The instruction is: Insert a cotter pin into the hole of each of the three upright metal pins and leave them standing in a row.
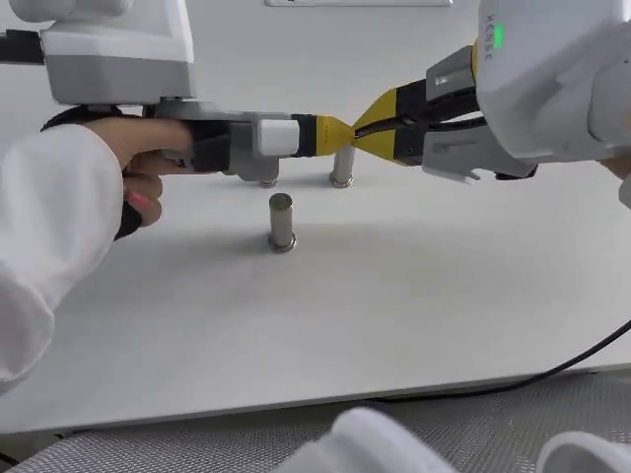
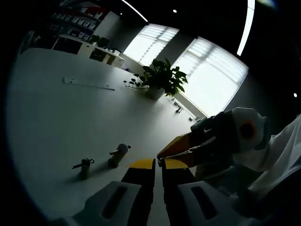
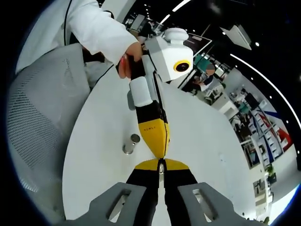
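Meeting tip to tip above the workbench [image 1: 414,305], the left gripper [image 1: 338,136] and the right gripper [image 1: 363,136] are both pinched down narrow, yellow pads all but closed. In the right gripper view a tiny dark sliver sits right at the junction, and I read it as the cotter pin [image 3: 161,165]. It is too small to say which pair of jaws really has it.

Now the target. The near metal pin [image 1: 282,222] stands upright and alone on the bench, its top bare. It lies below the meeting tips, towards the person and off to the left, almost under the left gripper's body. So the left gripper looks the nearer of the two. The pin's long axis is vertical, so a cotter pin should go in crosswise, level with the bench. The hole itself can't be made out.

Behind it stand the two far pins: one [image 1: 342,169] just past the tips, the other [image 1: 268,180] half hidden by the left gripper. In the left gripper view each seems to carry a small cross-piece near its top, so my call is two done and one to go.
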{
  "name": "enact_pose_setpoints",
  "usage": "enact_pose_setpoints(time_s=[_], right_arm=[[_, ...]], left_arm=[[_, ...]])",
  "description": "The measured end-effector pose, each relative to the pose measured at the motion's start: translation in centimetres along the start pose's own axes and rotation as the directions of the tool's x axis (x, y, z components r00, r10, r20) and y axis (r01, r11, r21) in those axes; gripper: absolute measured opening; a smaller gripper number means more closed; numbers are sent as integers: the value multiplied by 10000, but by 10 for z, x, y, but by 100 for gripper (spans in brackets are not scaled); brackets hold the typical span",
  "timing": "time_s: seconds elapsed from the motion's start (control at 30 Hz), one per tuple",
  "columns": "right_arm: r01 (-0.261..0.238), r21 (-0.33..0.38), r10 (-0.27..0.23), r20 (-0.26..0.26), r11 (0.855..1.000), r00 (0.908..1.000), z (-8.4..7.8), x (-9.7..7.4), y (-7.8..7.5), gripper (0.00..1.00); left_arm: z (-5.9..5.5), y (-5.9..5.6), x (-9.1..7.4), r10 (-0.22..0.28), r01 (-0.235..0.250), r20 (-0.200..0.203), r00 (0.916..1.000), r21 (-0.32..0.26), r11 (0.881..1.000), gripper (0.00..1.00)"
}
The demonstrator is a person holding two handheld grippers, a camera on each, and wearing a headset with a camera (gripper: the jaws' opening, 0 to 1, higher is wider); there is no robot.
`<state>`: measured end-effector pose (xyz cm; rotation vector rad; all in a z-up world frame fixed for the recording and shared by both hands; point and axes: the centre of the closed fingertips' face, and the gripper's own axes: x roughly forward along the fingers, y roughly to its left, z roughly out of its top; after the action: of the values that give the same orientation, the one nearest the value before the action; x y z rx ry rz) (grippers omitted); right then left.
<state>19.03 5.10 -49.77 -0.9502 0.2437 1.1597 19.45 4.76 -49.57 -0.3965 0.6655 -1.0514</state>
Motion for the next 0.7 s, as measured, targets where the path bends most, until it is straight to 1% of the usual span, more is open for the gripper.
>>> enact_pose_setpoints(time_s=[0.23,0.3,0.4,0.5,0.6,0.7], right_arm=[[-52,-38,52,85,10000,10000,2,1,0,0],[-75,-40,76,81,10000,9999,2,2,1,0],[-77,-81,78,118,9999,9999,4,2,1,0],[-99,-80,100,135,9999,9999,5,3,2,0],[-147,-77,148,136,9999,9998,4,3,3,0],[-131,-81,133,138,9999,9998,4,3,3,0]], left_arm=[[0,0,-3,-83,83,65,9999,-50,10000,2],[0,0,-3,-77,77,15,10000,-43,10000,1],[-1,0,-5,-120,119,-15,9999,-140,9998,1],[-1,1,-5,-123,123,-5,9999,-394,9991,1],[-2,1,-5,-95,94,-32,9999,-403,9991,1],[-2,1,-4,31,-32,-35,10000,-222,9997,0]])
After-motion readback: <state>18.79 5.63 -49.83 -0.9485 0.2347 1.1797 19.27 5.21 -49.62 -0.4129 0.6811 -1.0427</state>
